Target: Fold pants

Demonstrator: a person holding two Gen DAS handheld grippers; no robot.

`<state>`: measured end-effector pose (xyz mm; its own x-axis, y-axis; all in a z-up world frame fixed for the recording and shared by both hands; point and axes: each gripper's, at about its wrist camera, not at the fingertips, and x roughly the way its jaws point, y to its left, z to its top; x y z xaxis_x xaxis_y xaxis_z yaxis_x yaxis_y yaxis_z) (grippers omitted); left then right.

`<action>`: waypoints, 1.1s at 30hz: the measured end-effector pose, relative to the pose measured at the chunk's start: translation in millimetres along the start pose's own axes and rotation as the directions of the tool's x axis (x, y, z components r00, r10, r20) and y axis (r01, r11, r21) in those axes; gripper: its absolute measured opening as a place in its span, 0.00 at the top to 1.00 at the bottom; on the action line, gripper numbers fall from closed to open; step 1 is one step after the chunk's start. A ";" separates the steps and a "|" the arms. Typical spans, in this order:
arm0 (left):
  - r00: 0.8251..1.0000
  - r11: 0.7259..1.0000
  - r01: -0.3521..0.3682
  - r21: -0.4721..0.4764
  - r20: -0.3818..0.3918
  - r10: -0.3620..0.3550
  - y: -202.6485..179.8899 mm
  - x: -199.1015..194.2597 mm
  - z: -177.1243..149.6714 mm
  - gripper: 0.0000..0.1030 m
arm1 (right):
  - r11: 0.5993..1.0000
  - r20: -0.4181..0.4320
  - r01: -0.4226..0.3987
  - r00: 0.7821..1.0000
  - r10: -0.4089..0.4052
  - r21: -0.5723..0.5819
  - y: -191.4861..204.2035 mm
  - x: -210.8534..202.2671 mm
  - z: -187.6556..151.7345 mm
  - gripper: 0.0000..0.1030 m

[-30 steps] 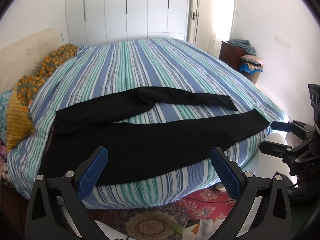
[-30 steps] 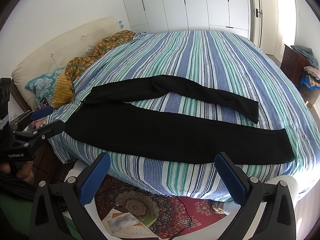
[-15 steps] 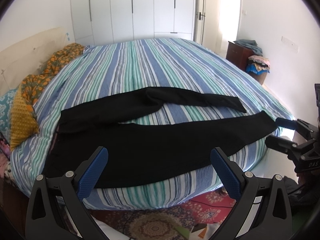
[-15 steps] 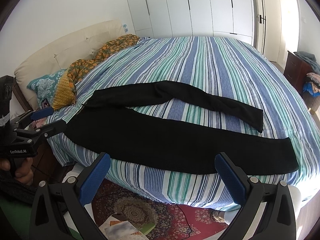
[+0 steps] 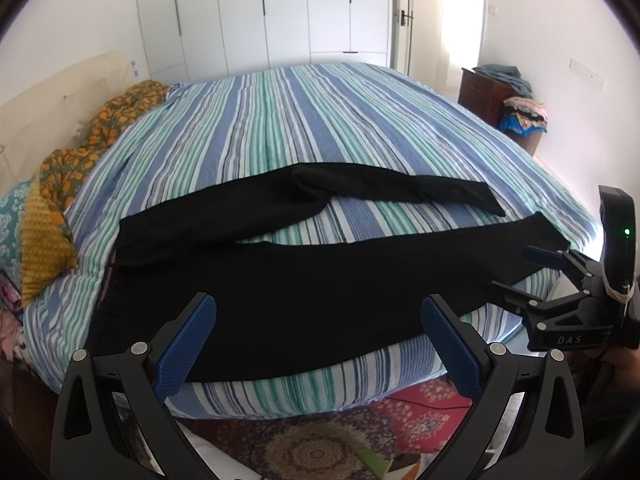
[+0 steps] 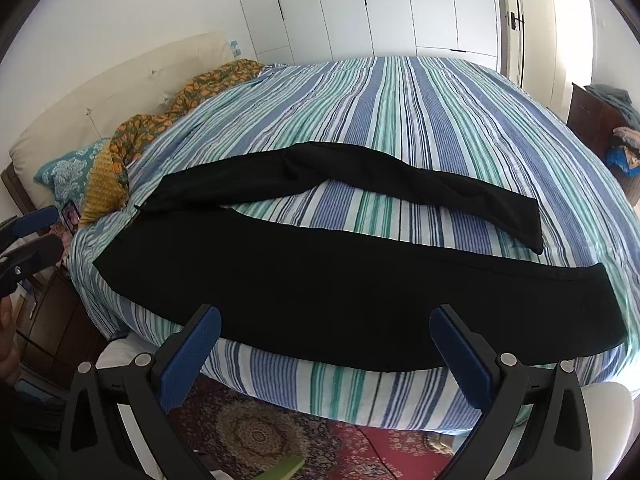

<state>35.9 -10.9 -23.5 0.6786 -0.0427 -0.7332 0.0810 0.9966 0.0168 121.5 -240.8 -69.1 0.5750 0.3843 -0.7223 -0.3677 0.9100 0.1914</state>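
Black pants [image 5: 304,280] lie spread out flat along the near edge of a bed covered by a blue, green and white striped bedspread [image 5: 320,120], waist toward the left by the pillows, the two legs running to the right. The near leg stretches straight along the bed's near edge, its hem at the right corner; the far leg angles away from it, leaving a wedge of striped cover between them. The left gripper [image 5: 320,332] hangs just off the near edge of the mattress, its blue-padded fingers [image 5: 186,344] spread wide and holding nothing, lined up with the waist half of the pants [image 6: 280,280]. The right gripper [image 6: 326,344] hangs likewise beyond the near edge, fingers spread wide and empty, facing the near leg; in the left wrist view it appears at the right, close to the near leg's hem, though contact cannot be told. An orange-patterned blanket [image 5: 100,132] and a mustard cushion [image 5: 42,252] sit at the left end of the bed. White wardrobes [image 5: 280,12] line the far wall, and a patterned red rug [image 6: 320,440] covers the floor below the grippers.
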 end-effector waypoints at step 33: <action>0.998 0.999 -0.009 0.051 -0.064 0.012 -42.9 23.7 33.2 0.01 | 0.965 0.065 0.258 0.965 -0.255 -0.048 -131.3 33.0 37.7 0.00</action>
<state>72.7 -57.0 -19.1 0.6312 -0.0257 -0.7752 0.1119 0.9920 0.0583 216.3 -341.8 -93.0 0.6961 0.1486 -0.7024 -0.2413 0.9699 -0.0339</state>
